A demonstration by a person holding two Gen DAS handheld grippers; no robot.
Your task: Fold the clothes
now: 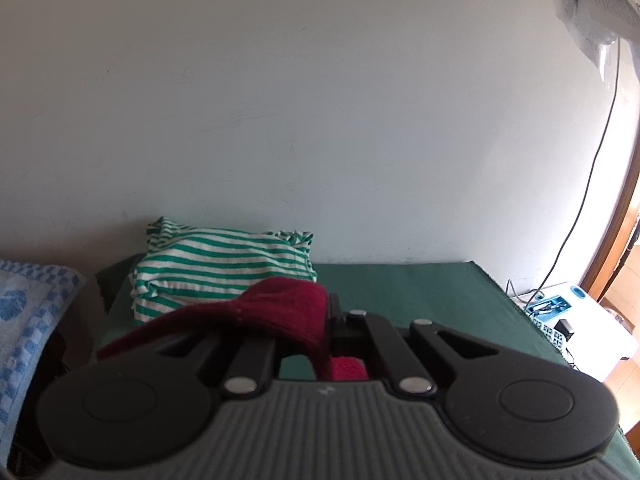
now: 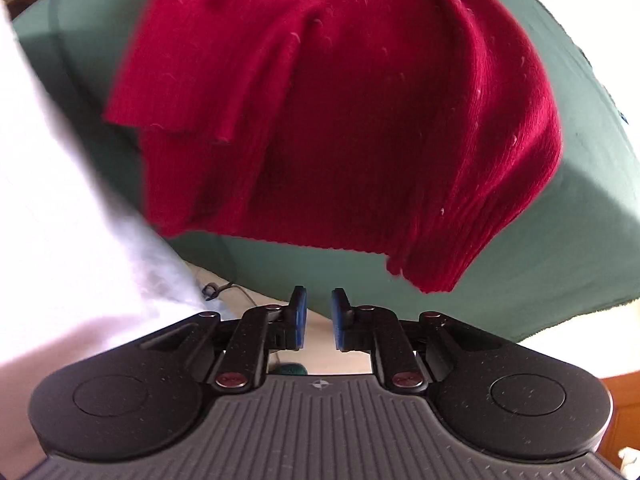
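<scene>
One dark red knitted garment (image 2: pixel 340 112) is the thing being folded, and it hangs in the air above the green-covered table (image 2: pixel 560 248). In the right wrist view its long axis runs from about 12 o'clock down toward 5 o'clock, with the ribbed hem hanging lowest at roughly 5 o'clock and a loose flap reaching out toward 9 o'clock. The right gripper (image 2: pixel 319 312) sits below the garment at 6 o'clock, its two blue-padded fingers (image 2: pixel 299 312) standing apart with a clear gap and nothing between them, not touching the cloth. In the left wrist view the same red knit is draped over the left gripper (image 1: pixel 332 328), trailing from the centre toward 8 o'clock; the fingertips are covered by the fabric, but the linkage is drawn in and the cloth hangs from between the fingers, so this gripper is clamped on the garment. Behind it, at about 11 o'clock on the table, lies one green-and-white striped garment (image 1: pixel 220 268), folded into a stack against the pale wall (image 1: pixel 280 100). One blue-and-white checked cloth (image 1: pixel 28 312) shows at 9 o'clock, and one white fabric (image 2: pixel 60 220) fills the left of the right wrist view.
</scene>
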